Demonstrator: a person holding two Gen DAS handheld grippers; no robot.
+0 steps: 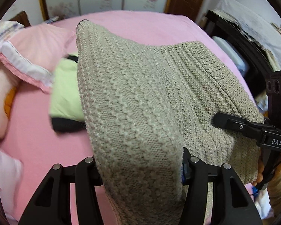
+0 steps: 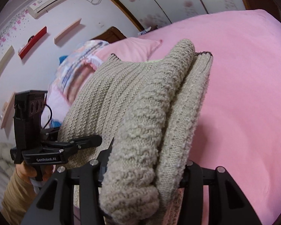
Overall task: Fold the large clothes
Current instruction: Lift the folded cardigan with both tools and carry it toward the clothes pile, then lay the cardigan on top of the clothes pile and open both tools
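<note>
Left gripper [image 2: 95, 140]: matte black, silver screws, "GenRobot.AI" lettering, thin black cable above the lettering. Right gripper [image 1: 221, 121]: black, "DAS" label. Tan sleeve [image 2: 15, 196] below the lettering.

Both wrist views are evenly and softly lit, bright enough for true colour, with no hard glare; where the light comes from cannot be told. The chunky beige knitted sweater [image 1: 140, 97] between the fingers is sharp in its stitches ahead of the left gripper [image 1: 140, 170], yet soft and woolly closest to the right gripper [image 2: 140, 174]. Left of the left gripper, the pale green folded garment [image 1: 65, 91] and the pink pillow with white trim [image 1: 28, 56] smear with motion blur. The smooth pink bedsheet [image 2: 243, 93] shows only faint shadow beside the knit. Fisheye bending curves the walls, and dark vignette fills every corner.
</note>
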